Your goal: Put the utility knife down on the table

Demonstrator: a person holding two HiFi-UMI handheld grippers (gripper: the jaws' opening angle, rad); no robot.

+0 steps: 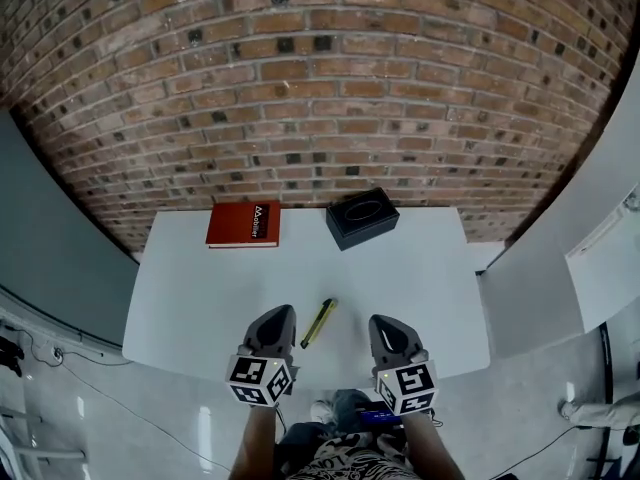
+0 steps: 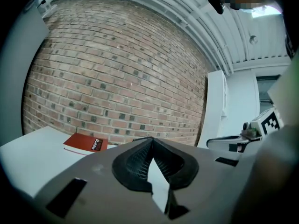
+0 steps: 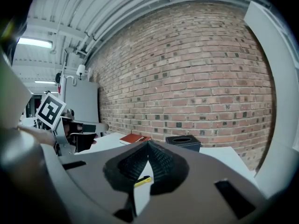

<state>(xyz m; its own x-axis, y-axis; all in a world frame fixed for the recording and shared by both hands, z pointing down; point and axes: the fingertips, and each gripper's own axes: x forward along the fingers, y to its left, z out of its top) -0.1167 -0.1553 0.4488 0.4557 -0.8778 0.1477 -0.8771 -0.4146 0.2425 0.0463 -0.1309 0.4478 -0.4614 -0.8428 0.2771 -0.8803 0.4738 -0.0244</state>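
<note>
Head view shows the slim yellow-and-black utility knife (image 1: 318, 323) lying flat on the white rectangular table (image 1: 200, 298). It sits close to the front edge, about midway along it, and is angled so its far end points toward the back right. Nothing grips it.

It lies in the gap between the two tools. The left gripper (image 1: 283, 311) is just beside it and the right gripper (image 1: 380, 320) a little farther off. Both reach in over the front edge, and neither touches the knife.

In the left gripper view, the left gripper (image 2: 151, 141) has its ribbed black pads pressed together at the tips. Nothing is between them, and only bare tabletop shows through the slot below.

In the right gripper view, the right gripper (image 3: 148, 144) is likewise closed tip to tip and empty. The utility knife (image 3: 143, 181) appears on the table beyond, seen through the slot under the tips.

A flat red hardcover book (image 1: 243, 225) rests along the back edge toward the back left corner. A black box with an oval top opening (image 1: 362, 217) stands at the middle of the back edge, well apart from the knife. Behind the table is a red brick wall (image 1: 320, 88).
</note>
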